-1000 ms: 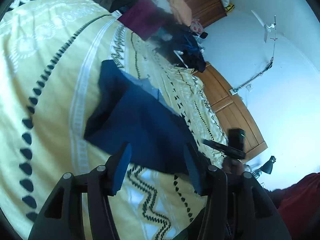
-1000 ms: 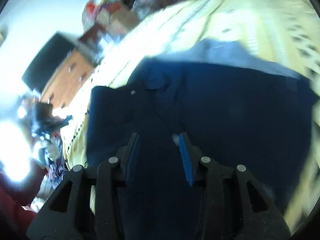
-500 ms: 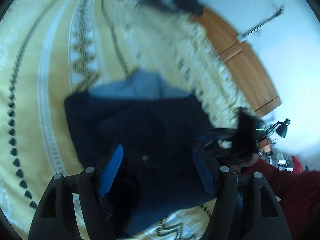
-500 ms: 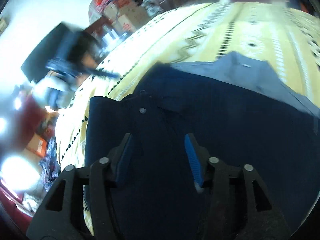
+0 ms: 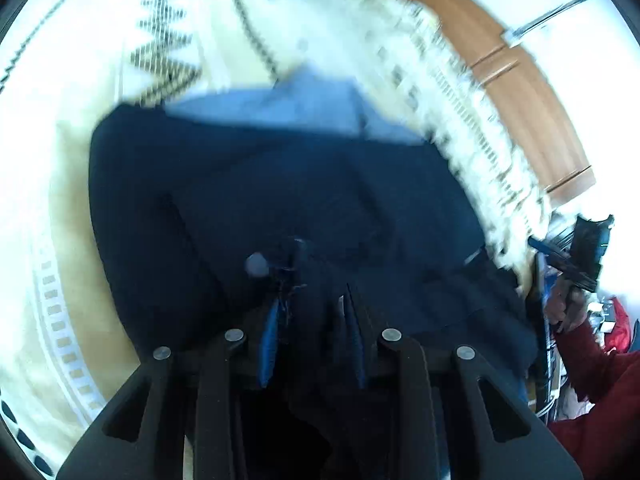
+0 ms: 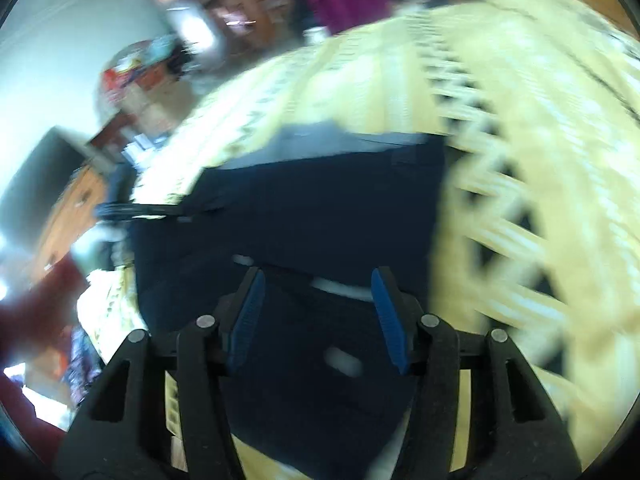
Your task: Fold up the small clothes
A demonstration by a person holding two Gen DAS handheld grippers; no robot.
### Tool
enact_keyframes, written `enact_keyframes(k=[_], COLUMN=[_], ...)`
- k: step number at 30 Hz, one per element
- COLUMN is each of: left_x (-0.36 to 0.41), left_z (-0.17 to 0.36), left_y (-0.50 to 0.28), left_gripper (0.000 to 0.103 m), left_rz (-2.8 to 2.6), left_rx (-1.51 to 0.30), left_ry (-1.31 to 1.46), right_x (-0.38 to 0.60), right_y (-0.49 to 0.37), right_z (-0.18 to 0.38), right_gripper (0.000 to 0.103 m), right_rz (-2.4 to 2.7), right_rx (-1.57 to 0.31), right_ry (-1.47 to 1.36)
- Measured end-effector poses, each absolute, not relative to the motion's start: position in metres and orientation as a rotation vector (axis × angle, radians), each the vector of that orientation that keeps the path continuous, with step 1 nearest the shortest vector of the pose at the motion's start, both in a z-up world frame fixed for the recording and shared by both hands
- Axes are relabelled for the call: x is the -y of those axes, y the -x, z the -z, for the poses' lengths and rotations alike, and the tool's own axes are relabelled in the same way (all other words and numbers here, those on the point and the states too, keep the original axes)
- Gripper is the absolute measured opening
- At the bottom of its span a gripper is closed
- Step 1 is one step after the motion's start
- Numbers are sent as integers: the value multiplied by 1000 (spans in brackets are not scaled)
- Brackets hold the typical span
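The dark blue shorts point(image 5: 280, 184) lie flat on the yellow patterned bedspread point(image 5: 72, 208), with a lighter blue inside part showing at the far edge. A second ago the left gripper point(image 5: 312, 340) was wide open above the bed. Now it has come down, and its two blue pads sit close together with a bunch of the dark cloth between them, near a small silver button point(image 5: 256, 263). The right gripper point(image 6: 318, 320) is over the shorts too, with its pads still wide apart and nothing held. I think a fold can start as soon as the right side grabs on too
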State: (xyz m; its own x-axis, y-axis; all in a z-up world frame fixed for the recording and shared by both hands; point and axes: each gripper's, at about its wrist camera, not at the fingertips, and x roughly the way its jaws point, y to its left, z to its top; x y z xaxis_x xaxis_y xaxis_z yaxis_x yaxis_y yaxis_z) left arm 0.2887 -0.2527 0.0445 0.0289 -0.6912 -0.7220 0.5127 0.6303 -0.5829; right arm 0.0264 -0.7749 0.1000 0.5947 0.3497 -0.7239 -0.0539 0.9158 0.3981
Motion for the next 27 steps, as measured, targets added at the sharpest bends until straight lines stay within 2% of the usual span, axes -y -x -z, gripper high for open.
enact_keyframes(k=[5, 15, 19, 21, 24, 27], left_x=[251, 271, 272, 271, 270, 271], left_z=[-61, -51, -38, -35, -31, -30], left_y=[-274, -271, -267, -264, -263, -264], left_gripper=[25, 25, 25, 25, 25, 26], left_rz=[985, 986, 980, 981, 978, 970], left_rx=[-1121, -1161, -1162, -1155, -1153, -1158], left_ry=[248, 224, 252, 266, 273, 266], right_x=[808, 787, 729, 722, 749, 790], right_y=[-13, -33, -16, -7, 1, 11], right_z=[-58, -14, -36, -47, -50, -38], right_gripper=[53, 50, 50, 49, 50, 48], right_rz=[-209, -283, -330, -326, -272, -251], right_rx=[-1039, -1164, -1136, -1100, -1072, -1066], right_ry=[-479, -590, -300, -253, -387, -640])
